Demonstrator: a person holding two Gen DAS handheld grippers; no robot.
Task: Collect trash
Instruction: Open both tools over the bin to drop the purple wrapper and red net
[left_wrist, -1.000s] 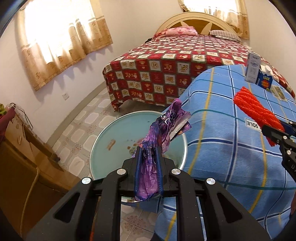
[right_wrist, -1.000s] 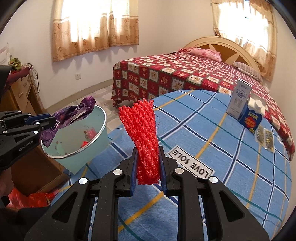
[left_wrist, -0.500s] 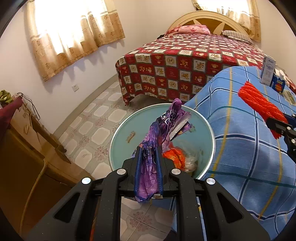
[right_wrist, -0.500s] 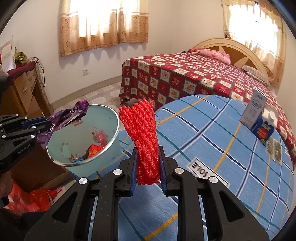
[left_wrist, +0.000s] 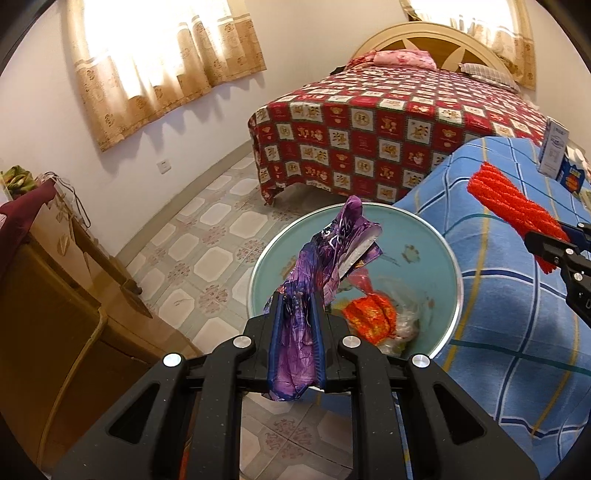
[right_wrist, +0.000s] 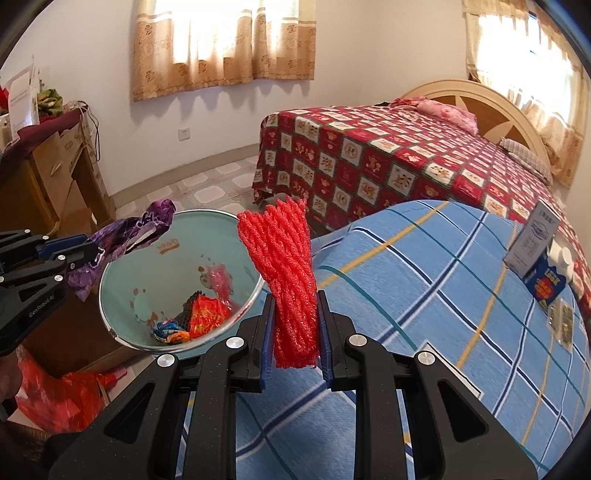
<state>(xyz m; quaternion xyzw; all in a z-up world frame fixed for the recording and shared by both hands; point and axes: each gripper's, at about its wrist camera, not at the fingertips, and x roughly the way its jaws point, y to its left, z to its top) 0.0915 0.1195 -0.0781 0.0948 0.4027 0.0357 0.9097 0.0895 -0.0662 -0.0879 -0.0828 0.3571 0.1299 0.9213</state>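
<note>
My left gripper (left_wrist: 297, 317) is shut on a crumpled purple wrapper (left_wrist: 332, 251), held over the near rim of a pale green bin (left_wrist: 452, 258) on the floor. Inside the bin lie an orange-red wrapper (left_wrist: 369, 314) and clear plastic. My right gripper (right_wrist: 295, 325) is shut on a red foam net (right_wrist: 284, 251), upright between its pads, over the blue checked cloth just right of the bin (right_wrist: 110, 280). In the right wrist view the left gripper (right_wrist: 88, 251) with the purple wrapper (right_wrist: 136, 229) hangs at the bin's left rim.
A bed with a blue checked cover (right_wrist: 443, 295) carries a white carton (right_wrist: 532, 240), a blue box (right_wrist: 546, 288) and a blister pack (right_wrist: 561, 321). Behind stands a red patterned bed (right_wrist: 388, 155). A wooden cabinet (left_wrist: 55, 295) is at left, and a red bag (right_wrist: 55, 395) lies on the floor.
Both grippers have moved left toward the bin with their loads. The bin now shows more of its inside in both views, and the blue bed has slid right.
</note>
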